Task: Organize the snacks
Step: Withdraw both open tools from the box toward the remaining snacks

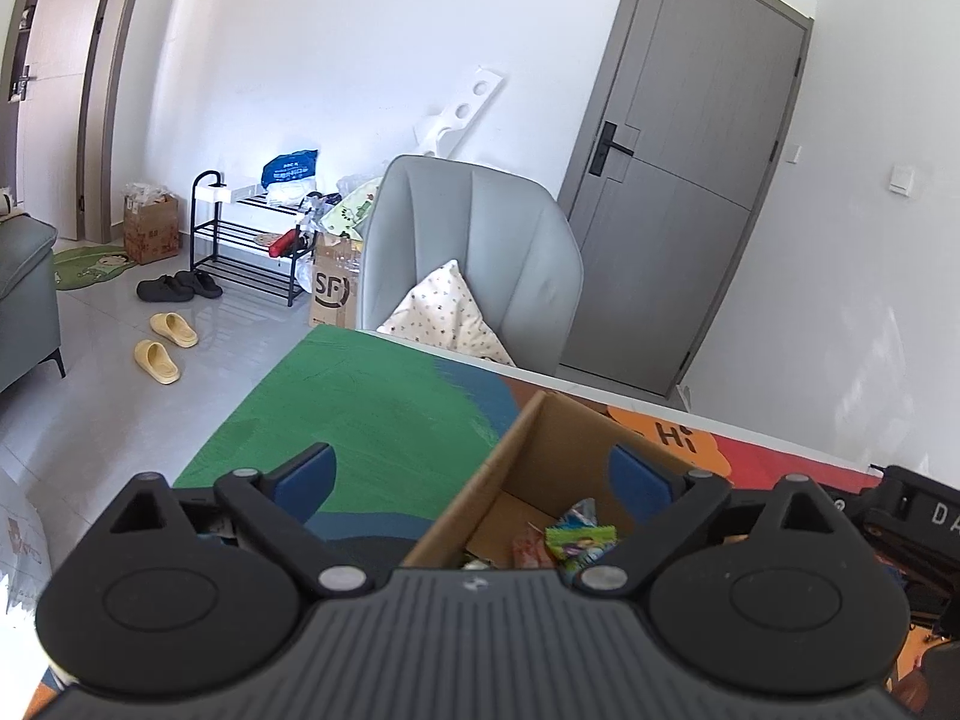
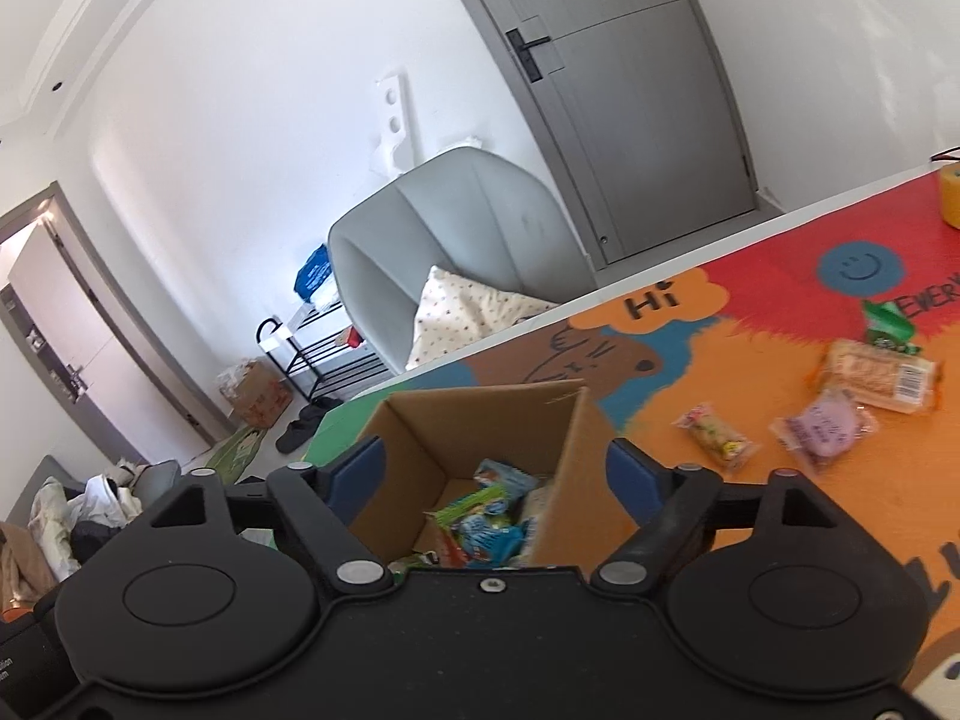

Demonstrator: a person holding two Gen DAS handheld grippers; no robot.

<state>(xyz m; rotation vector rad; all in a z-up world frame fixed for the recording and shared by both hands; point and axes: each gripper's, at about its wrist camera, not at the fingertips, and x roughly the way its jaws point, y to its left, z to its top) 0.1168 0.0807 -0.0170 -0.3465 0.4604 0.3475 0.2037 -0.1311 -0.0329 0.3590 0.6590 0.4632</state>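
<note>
An open cardboard box [image 1: 540, 450] stands on the colourful table mat [image 1: 372, 396]. Several snack packets [image 1: 579, 540] lie on its floor. My left gripper [image 1: 474, 468] hovers open over the box's left wall with nothing between its blue pads. My right gripper [image 2: 497, 453] hangs open above the same box [image 2: 480, 414], over the packets [image 2: 486, 516] inside, and holds nothing. To the right of the box, loose snacks lie on the mat: a small yellow packet [image 2: 717, 435], a purple packet [image 2: 825, 426], a long bar packet [image 2: 879, 375] and a green packet [image 2: 888, 324].
A grey armchair [image 1: 480, 240] with a dotted pillow [image 1: 447, 312] stands just behind the table's far edge. A yellow tape roll [image 2: 951, 198] sits at the far right of the table. On the floor to the left are a shoe rack [image 1: 252, 240], slippers [image 1: 162, 342] and cardboard boxes.
</note>
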